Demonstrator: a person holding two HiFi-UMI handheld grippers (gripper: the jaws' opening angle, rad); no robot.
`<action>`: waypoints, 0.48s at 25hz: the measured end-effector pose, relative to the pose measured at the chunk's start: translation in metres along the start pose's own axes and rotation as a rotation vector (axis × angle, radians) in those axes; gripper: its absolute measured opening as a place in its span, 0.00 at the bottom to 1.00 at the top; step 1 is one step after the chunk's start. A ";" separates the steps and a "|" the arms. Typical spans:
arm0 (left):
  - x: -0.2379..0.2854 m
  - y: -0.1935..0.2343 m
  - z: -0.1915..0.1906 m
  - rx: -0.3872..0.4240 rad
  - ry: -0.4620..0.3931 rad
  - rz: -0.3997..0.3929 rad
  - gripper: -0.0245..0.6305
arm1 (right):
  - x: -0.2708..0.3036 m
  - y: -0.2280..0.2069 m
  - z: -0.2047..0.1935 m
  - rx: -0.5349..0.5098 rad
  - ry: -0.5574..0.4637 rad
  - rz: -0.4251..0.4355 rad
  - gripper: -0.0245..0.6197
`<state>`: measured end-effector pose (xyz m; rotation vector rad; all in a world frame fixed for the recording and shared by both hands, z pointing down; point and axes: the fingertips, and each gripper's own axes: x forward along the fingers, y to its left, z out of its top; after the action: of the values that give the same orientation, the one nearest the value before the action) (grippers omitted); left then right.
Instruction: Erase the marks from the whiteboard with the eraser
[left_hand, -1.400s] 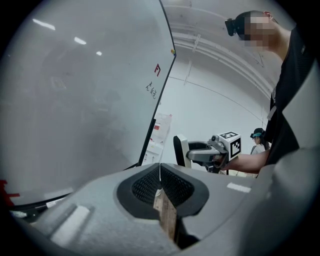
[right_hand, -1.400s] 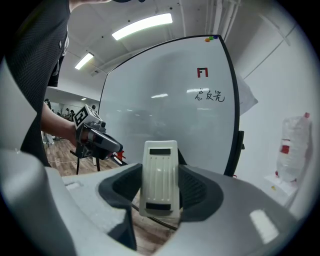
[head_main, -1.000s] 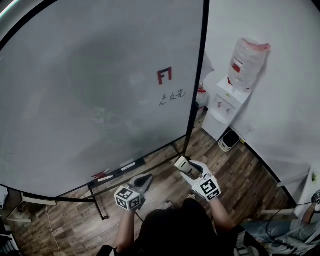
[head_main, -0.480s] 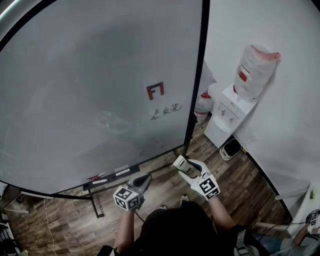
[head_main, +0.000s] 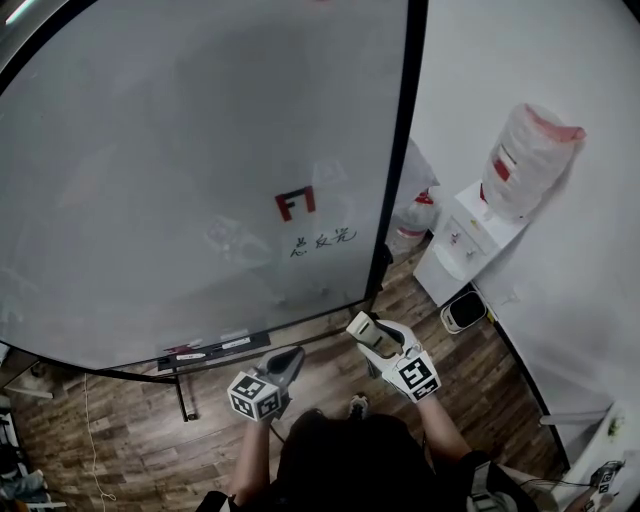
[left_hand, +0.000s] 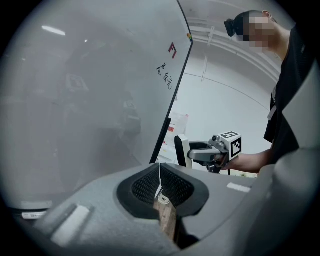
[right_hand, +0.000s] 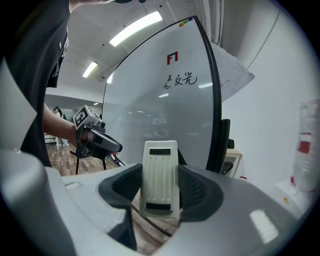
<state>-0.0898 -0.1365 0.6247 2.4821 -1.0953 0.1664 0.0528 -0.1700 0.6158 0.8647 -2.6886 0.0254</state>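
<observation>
Marks, a red figure (head_main: 295, 203) with black writing (head_main: 322, 241) under it, were seen low on the whiteboard (head_main: 150, 150). The eraser (right_hand: 160, 165) was pinched in the right hand-held gripper (right_hand: 161, 189), apart from the board. The left hand-held gripper (left_hand: 160, 176) was pressed together, empty.

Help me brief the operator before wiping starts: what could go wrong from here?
1. The eraser pokes past the right gripper's jaws; pressing on the whiteboard might twist it loose.
2. The black writing lies near the board's dark frame; a wide stroke could snag the edge.
3. The board rests on a floor stand, so a hard push may rock it.
</observation>
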 end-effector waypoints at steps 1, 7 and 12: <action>0.002 0.001 0.001 -0.005 0.000 0.006 0.06 | 0.002 -0.003 0.000 -0.001 -0.001 0.006 0.40; 0.015 0.012 0.012 -0.010 0.015 0.011 0.06 | 0.016 -0.021 0.020 -0.013 -0.027 0.012 0.40; 0.025 0.019 0.049 0.022 0.027 -0.027 0.06 | 0.019 -0.044 0.064 -0.019 -0.074 -0.036 0.40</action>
<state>-0.0892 -0.1854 0.5935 2.5055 -1.0544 0.2045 0.0442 -0.2238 0.5570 0.9260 -2.7365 -0.0412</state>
